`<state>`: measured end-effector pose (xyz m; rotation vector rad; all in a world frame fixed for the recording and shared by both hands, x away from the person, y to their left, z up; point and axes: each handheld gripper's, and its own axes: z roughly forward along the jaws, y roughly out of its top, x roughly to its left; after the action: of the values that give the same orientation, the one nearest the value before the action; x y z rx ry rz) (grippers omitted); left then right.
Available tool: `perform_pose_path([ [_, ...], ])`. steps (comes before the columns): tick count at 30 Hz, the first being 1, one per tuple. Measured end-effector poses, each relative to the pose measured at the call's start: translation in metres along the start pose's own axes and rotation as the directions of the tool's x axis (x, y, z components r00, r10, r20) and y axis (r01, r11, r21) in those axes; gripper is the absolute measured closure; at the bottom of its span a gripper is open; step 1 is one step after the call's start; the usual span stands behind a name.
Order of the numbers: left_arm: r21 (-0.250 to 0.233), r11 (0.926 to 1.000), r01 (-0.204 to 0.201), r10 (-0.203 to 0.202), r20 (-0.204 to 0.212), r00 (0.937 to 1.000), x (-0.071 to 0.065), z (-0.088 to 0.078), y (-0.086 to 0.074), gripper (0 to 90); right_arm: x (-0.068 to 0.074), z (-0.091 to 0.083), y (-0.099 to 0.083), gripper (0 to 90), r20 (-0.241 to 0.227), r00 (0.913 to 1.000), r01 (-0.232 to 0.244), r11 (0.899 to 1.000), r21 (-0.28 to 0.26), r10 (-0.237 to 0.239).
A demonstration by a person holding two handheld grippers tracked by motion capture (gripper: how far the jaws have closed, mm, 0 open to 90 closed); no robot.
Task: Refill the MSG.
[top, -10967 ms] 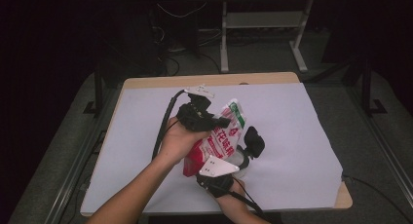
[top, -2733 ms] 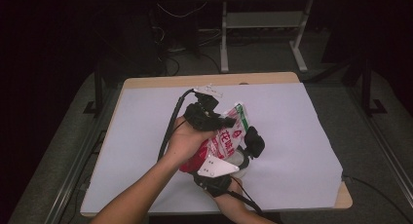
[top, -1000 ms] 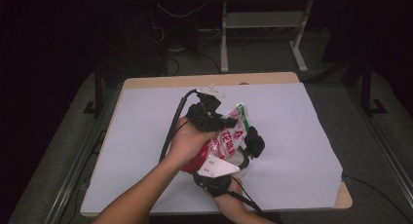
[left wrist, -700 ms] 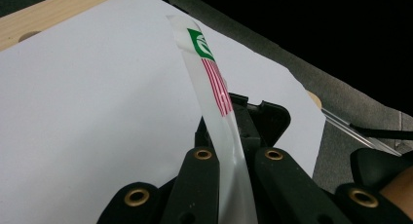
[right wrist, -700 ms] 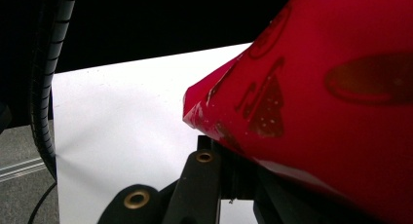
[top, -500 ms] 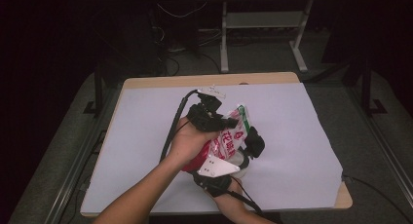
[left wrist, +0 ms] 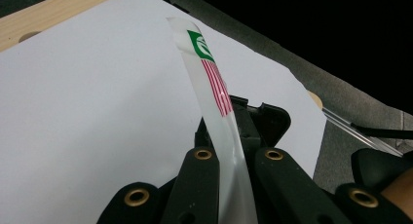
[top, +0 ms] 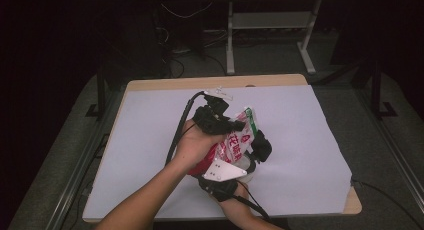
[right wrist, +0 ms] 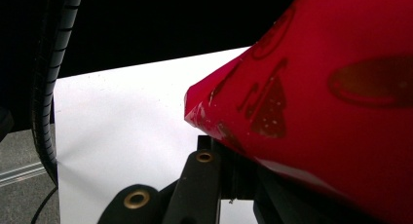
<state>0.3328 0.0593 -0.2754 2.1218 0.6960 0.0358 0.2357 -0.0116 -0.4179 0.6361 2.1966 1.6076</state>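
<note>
A snack bag (top: 241, 140), red and white with a green mark at its top, is held above the white table cover (top: 300, 130) between both grippers. My left gripper (top: 238, 124) is shut on the bag's upper edge. In the left gripper view that edge rises as a thin clear strip (left wrist: 214, 83) from between the closed left gripper (left wrist: 234, 158). My right gripper (top: 256, 151), with its grey plate (top: 224, 171), grips the bag lower down. The red bag (right wrist: 321, 102) covers the right jaw in the right gripper view, and the right gripper (right wrist: 229, 160) is shut on it.
A black cable (top: 180, 125) loops from the left gripper over the table's middle. The wooden table edge (top: 210, 82) shows at the back. A metal stand (top: 270, 25) and cables lie on the dark floor beyond. Another cable (right wrist: 48, 87) hangs at the left of the right gripper view.
Since the earliest frame the left hand has shifted slightly right along the bag's top. Over the last second both hands and the bag stay still.
</note>
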Motion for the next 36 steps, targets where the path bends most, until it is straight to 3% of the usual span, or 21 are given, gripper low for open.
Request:
perform_pose_path([
  [36, -0.010, 0.9999, 0.012, -0.012, 0.003, 0.9999, 0.0005, 0.0017, -0.0004, 89.8, 0.0003, 0.0004, 0.0012, 89.9, 0.002, 1.0000, 0.009, 1.000, -0.011, -0.009],
])
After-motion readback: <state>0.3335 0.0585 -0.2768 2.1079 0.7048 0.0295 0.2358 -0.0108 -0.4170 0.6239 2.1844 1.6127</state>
